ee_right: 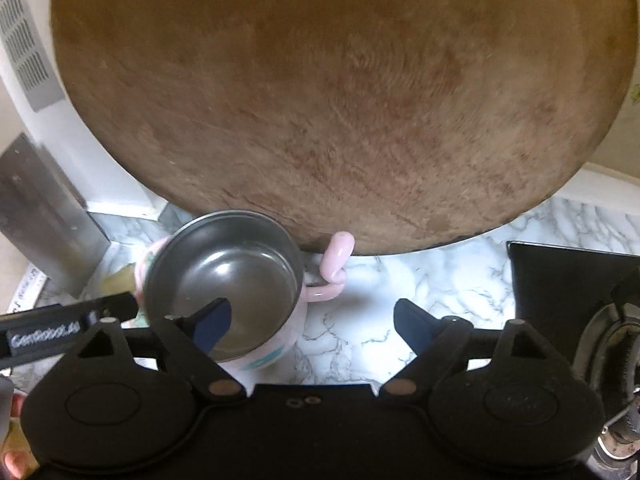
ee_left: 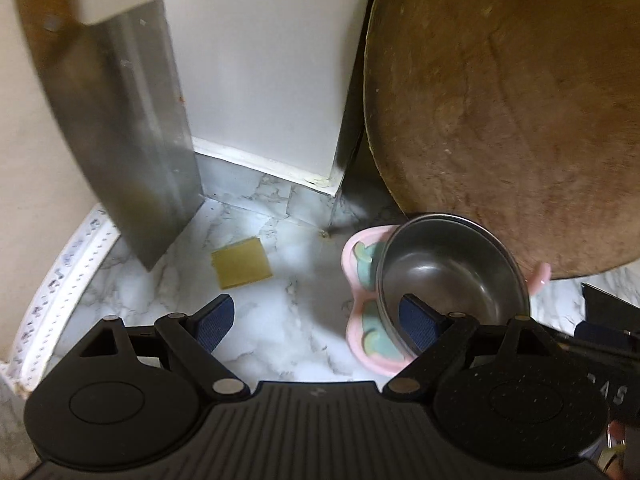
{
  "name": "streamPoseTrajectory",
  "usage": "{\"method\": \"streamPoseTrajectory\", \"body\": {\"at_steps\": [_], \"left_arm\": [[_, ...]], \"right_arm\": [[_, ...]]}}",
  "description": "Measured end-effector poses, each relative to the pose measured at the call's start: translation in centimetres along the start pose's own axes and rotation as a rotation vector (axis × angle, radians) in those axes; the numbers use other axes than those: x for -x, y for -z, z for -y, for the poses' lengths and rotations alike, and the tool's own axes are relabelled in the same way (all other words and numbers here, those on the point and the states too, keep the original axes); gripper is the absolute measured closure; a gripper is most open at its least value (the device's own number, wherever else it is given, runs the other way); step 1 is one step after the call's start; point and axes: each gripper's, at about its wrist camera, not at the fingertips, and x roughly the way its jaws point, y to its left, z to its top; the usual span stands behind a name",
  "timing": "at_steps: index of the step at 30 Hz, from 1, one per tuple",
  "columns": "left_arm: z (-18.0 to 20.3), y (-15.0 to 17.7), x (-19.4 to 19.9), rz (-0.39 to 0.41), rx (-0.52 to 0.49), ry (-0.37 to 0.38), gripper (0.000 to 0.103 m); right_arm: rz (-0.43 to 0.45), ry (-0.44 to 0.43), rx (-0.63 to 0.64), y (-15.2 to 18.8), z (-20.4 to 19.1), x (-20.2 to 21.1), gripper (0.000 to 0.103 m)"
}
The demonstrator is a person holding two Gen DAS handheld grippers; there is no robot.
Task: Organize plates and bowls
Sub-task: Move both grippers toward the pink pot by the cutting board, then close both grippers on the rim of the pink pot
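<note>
The steel bowl (ee_right: 224, 280) is seen nested on the pink dish (ee_left: 362, 300). Both tongs, left (ee_left: 320, 322) and right (ee_right: 310, 326), are spread, nothing gripped; stacking looks done here.

One steel bowl (ee_left: 452, 276) sits in one pink holder (ee_left: 362, 300). There is one round wooden board (ee_right: 340, 100), one cleaver (ee_left: 120, 128), one yellow pad (ee_left: 241, 263).

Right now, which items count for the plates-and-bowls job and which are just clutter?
Job items:
steel bowl
pink dish under it

Lying about:
cleaver
chopping board leaning behind
yellow pad
stove

Both grippers have jaws open, holding nothing.
</note>
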Motion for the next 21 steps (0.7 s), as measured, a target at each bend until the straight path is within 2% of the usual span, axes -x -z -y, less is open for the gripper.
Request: {"method": "streamPoseTrajectory", "body": {"at_steps": [7,10,13,14,18,21], "left_arm": [[1.1,-0.8,-2.3,-0.006,-0.017,-0.021,0.013],[1.4,-1.0,-3.0,-0.011,-0.019,-0.015,0.019],[1.8,-1.3,-3.5,-0.026,-0.026,-0.011,0.033],[1.9,-1.3,-3.8,-0.037,-0.031,-0.01,0.041],[2.2,-1.1,-4.3,-0.05,-0.043,-0.025,0.055],[2.3,-1.0,-4.1,-0.051,-0.044,-0.001,0.069]], "right_arm": [[-0.029,0.003,-0.019,0.1,-0.2,-2.3,0.023],[-0.044,-0.001,-0.024,0.2,-0.4,-2.9,0.029],[-0.044,0.0,-0.013,0.2,-0.7,-3.2,0.035],[-0.044,-0.003,-0.011,0.2,-0.8,-3.3,0.037],[-0.048,-0.003,-0.01,0.2,-0.9,-3.5,0.049],[-0.05,-0.021,-0.012,0.1,-1.0,-3.6,0.057]]}}
